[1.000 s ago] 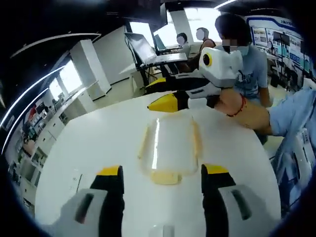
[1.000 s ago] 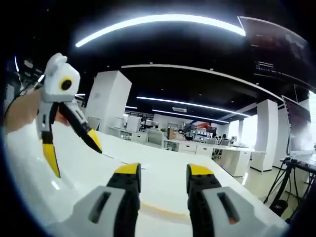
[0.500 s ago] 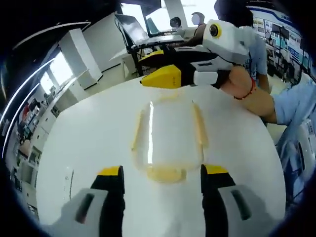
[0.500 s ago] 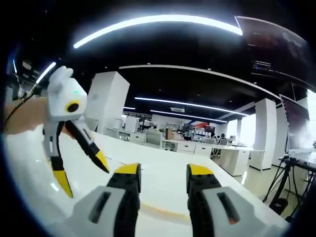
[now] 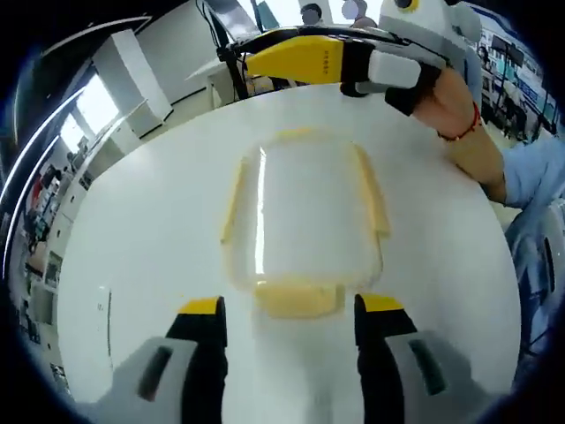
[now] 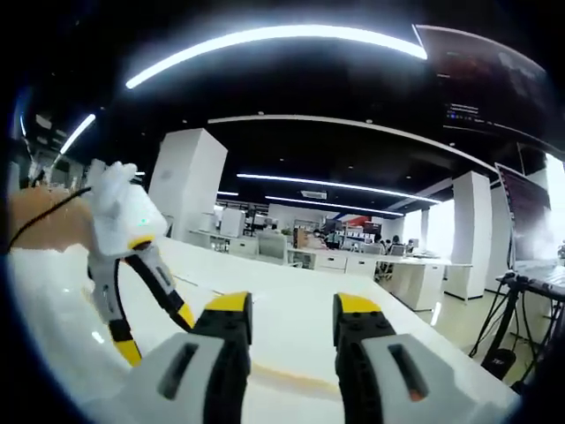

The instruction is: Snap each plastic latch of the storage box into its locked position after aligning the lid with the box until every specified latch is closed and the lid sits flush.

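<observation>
Clear storage box (image 5: 305, 221) flat on white table (image 5: 141, 238), near-end yellow latch (image 5: 298, 299) just beyond left gripper (image 5: 287, 309), jaws spread wide, empty, likely lined up to press it. Right gripper (image 6: 287, 318) also parted, empty, poised at far end for the far latch.

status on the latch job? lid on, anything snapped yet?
Done: the clear lid looks seated on the storage box. In hand: nothing; the left gripper hovers open at the near yellowish latch, the right gripper sits beyond the far end. Left: the snapping; whether any latch is locked can't be told.
</observation>
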`<state>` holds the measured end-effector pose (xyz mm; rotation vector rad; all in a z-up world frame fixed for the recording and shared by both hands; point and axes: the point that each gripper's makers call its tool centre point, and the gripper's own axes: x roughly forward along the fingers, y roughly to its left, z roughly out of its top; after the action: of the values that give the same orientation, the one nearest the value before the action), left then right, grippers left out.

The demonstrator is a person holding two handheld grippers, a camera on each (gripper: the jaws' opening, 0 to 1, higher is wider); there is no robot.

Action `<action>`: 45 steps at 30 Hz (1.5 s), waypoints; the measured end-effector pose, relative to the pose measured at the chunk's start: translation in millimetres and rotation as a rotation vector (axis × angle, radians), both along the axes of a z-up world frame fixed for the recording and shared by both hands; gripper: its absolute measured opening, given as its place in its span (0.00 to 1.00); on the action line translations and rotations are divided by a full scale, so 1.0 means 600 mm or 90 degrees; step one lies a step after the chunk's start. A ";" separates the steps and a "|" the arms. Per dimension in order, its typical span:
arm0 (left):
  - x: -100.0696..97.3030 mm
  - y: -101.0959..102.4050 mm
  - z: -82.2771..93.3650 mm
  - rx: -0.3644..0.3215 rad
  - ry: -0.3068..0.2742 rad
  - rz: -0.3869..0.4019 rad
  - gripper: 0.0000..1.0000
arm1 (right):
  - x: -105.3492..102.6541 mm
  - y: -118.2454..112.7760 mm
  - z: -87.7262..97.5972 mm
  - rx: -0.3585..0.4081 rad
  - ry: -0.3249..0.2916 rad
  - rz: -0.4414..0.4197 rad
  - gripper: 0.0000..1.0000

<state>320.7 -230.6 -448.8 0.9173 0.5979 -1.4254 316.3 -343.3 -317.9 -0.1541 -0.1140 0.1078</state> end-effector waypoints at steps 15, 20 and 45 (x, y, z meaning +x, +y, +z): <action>0.013 -0.010 -0.021 0.015 0.030 -0.005 0.49 | 0.000 -0.002 -0.002 -0.002 0.004 0.001 0.35; 0.009 -0.016 -0.024 0.010 0.075 -0.028 0.44 | 0.000 -0.003 -0.003 -0.002 0.006 0.002 0.35; -0.014 -0.004 -0.031 0.057 0.099 -0.042 0.39 | -0.002 -0.023 -0.004 0.021 0.004 -0.015 0.35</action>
<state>312.5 -232.9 -467.3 0.9084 0.7583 -1.5491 314.9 -357.1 -320.1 -0.1226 -0.1070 0.0832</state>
